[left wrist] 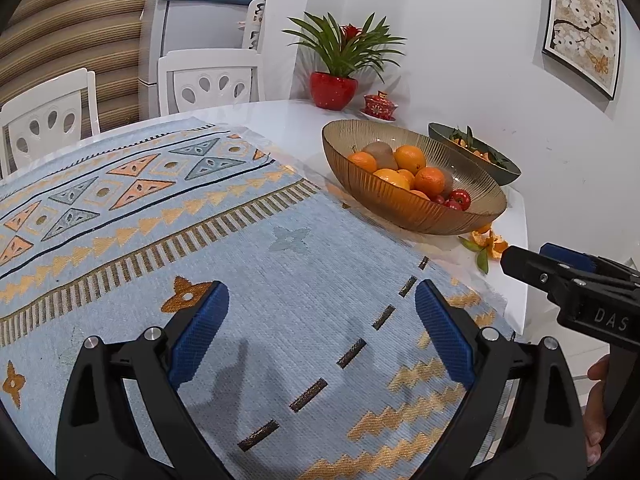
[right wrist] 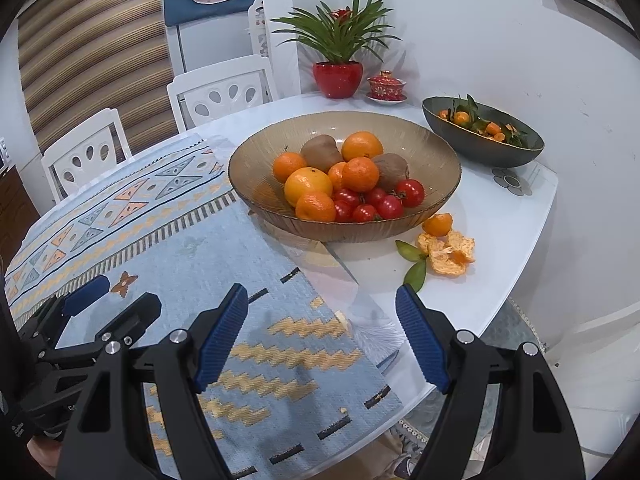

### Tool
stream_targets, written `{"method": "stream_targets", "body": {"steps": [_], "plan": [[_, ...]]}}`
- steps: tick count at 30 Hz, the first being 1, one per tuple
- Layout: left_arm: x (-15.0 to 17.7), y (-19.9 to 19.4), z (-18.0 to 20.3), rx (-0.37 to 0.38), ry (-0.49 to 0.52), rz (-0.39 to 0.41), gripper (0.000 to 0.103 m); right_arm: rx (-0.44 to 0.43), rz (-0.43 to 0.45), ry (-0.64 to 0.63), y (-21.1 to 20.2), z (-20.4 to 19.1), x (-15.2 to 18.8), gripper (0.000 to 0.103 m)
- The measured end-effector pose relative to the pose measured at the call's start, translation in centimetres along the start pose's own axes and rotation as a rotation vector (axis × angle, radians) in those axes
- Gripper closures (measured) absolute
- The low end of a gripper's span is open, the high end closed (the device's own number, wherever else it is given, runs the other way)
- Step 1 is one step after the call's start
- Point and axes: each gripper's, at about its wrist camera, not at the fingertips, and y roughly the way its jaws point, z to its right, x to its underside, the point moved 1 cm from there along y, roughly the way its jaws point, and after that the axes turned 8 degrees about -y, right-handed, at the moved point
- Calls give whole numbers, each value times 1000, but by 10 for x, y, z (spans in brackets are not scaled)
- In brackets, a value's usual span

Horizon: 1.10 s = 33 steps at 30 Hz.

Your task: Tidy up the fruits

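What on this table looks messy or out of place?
Torn tangerine peel with loose leaves and a half-peeled tangerine lie on the bare white table, beside the amber glass bowl rather than in it.

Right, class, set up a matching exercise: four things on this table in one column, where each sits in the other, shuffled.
1. kiwis
2. peel
3. plant
4. leafy tangerines

A. in the dark bowl
B. in the red pot
C. on the bare tabletop
D. in the amber glass bowl

Pairs: 1-D, 2-C, 3-B, 4-A
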Motion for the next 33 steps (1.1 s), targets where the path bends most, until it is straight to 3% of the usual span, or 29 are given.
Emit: {"method": "stream_targets", "body": {"steps": [13,17,24,28,30,33], "plan": [[-6,-7,-8,-88,-44,-26,3,-2,9,-30,1,-8,-4,27],[-7,-14,-17,-207,-33,-37,3,-24,5,-37,4,-14,-5,27],[-10,-30,-30,-320,-36,-16,3,-66,-4,-73,13,-32,-9,27],[-11,-41,-50,-363,-85,-21,3,-109,-1,-125,17,-57,-16,27],[-11,-47,-61,-412,-98,-24,3,-141,7,-160,18,-77,-21,27],[-12,-65,-75,-511,-85,36,3,-198,17,-209,20,-106,-29,27]]}}
